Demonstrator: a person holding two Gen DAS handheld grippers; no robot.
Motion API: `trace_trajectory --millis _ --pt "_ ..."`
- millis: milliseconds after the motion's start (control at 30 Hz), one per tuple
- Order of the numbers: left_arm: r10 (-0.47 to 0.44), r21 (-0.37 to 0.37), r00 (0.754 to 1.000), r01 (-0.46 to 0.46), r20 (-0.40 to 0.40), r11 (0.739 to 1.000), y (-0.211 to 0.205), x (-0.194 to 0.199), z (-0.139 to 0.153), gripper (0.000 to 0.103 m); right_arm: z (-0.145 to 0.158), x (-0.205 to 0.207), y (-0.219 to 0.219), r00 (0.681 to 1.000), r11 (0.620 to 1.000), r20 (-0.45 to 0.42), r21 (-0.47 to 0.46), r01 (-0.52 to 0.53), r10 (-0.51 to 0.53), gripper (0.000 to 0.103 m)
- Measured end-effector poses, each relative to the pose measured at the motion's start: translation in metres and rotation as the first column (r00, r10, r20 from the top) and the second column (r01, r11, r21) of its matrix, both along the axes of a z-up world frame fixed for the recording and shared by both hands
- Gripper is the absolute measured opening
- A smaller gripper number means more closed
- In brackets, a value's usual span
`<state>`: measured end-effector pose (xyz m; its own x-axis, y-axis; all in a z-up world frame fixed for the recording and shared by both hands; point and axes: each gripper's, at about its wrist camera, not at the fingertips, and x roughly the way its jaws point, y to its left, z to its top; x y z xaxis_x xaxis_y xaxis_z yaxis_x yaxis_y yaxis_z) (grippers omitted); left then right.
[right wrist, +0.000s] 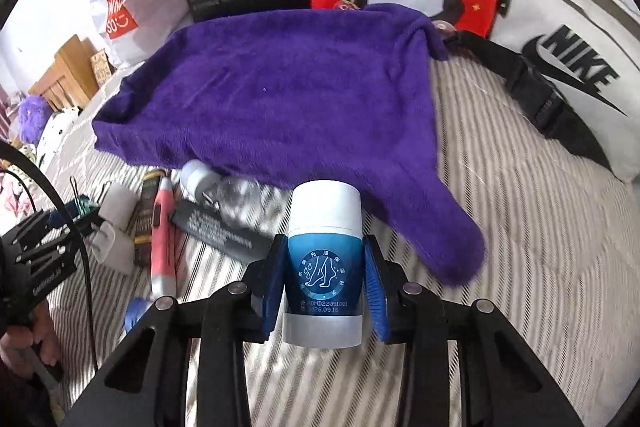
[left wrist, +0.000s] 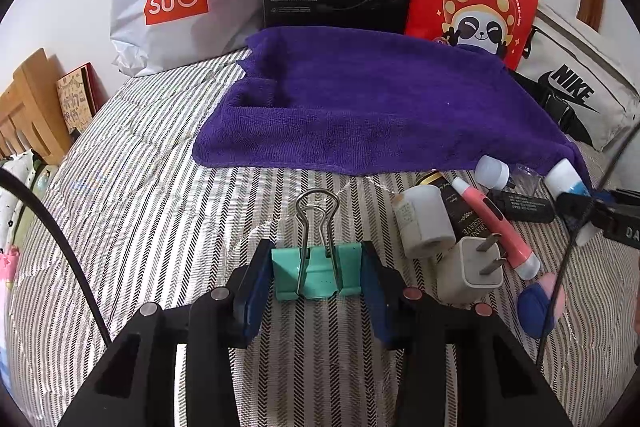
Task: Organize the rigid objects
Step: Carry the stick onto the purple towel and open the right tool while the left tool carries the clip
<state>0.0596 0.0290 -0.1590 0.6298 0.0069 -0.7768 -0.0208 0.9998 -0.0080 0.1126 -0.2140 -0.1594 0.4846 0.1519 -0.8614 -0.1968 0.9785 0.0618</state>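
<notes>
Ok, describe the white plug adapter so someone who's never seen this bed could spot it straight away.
Start at the purple towel spread on the striped bedcover; a cluster of small items lies just off its near right corner. At the cluster's near edge sits the white plug adapter, beside the pink pen. It is the only boxy white piece, with two flat metal prongs.

Bare purple towel (left wrist: 360, 99), clutter (left wrist: 472, 223) alongside

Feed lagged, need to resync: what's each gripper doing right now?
Left gripper: closed on the teal binder clip.
Right gripper: closed on the blue-and-white tube.
</notes>
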Motion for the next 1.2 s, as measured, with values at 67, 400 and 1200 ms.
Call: trace_trajectory --millis 67,400,1200 --pt "0.0 0.0 1.0 0.0 0.0 1.0 0.0 0.0 0.0 0.04 -0.001 -0.006 0.001 1.0 1.0 0.011 -0.018 -0.008 0.009 0.036" --pt "0.002 0.002 1.0 -0.002 0.001 1.0 0.0 0.0 0.0 0.04 -0.007 -0.013 0.006 0.999 0.999 0.033 -0.047 -0.019 0.021 0.036" --pt "0.012 -0.139 0.998 -0.003 0.062 0.99 0.05 0.036 0.082 0.04 0.067 0.019 -0.003 0.991 0.998 0.127 0.047 -0.048 0.042 0.036"
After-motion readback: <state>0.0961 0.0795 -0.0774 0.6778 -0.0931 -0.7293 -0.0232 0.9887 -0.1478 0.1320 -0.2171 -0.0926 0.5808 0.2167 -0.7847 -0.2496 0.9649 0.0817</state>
